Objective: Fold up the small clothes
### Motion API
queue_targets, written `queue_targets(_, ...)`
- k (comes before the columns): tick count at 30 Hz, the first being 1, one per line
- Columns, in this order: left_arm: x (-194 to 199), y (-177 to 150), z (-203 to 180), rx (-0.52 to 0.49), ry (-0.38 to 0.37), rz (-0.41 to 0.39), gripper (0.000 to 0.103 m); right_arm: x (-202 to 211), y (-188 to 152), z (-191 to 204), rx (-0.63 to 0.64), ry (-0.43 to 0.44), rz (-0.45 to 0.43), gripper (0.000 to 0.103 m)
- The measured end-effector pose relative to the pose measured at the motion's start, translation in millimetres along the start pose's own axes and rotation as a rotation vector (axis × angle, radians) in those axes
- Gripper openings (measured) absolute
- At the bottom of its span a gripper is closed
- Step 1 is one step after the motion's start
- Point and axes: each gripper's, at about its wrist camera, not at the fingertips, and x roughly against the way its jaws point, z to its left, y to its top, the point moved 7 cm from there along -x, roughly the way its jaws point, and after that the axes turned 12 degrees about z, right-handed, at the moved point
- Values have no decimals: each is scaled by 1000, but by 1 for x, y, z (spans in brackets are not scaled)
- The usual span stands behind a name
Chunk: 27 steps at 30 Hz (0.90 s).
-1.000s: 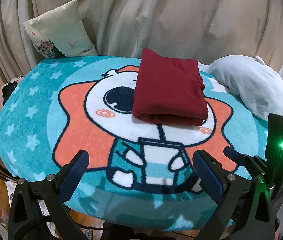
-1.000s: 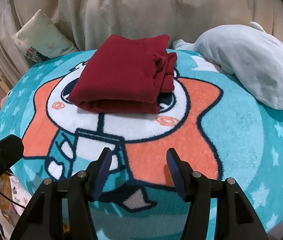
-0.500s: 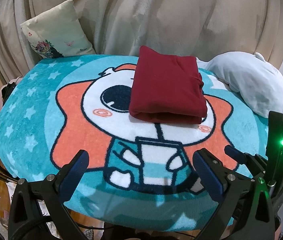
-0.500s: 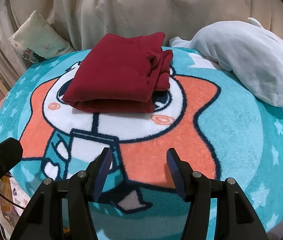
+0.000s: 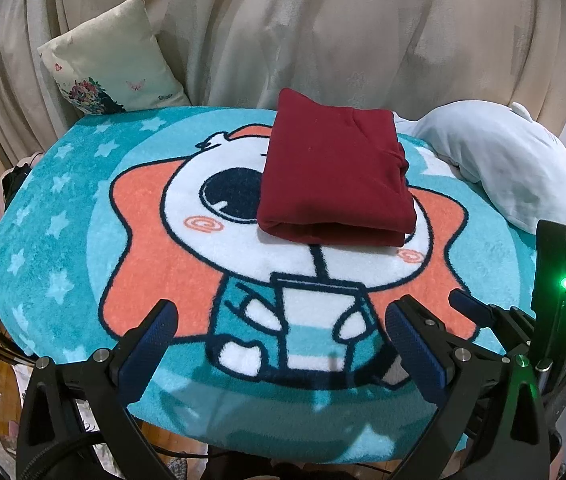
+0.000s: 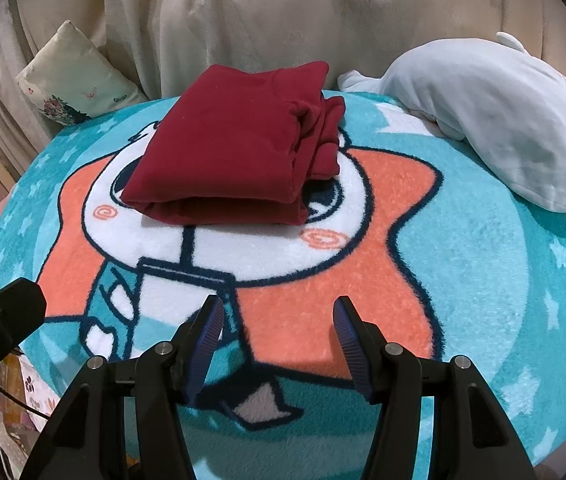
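A dark red garment lies folded into a thick rectangle on the far middle of a teal cartoon blanket; it also shows in the right wrist view, with layered edges at its right side. My left gripper is open wide and empty, held over the blanket's near edge, well short of the garment. My right gripper is open and empty, also over the near part of the blanket.
A pale blue plush pillow lies at the blanket's far right. A cream floral cushion leans at the back left against beige curtains. The right gripper's body with a green light shows beside the left one.
Both grippers have drawn back slightly and risen; the garment sits a little farther up in both views. The garment itself has not moved.
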Motion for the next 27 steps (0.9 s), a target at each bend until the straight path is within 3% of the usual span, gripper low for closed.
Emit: queue_targets(27, 20, 4, 4, -19, -51, -65, 103, 15, 25, 11, -4, 0, -67, 61)
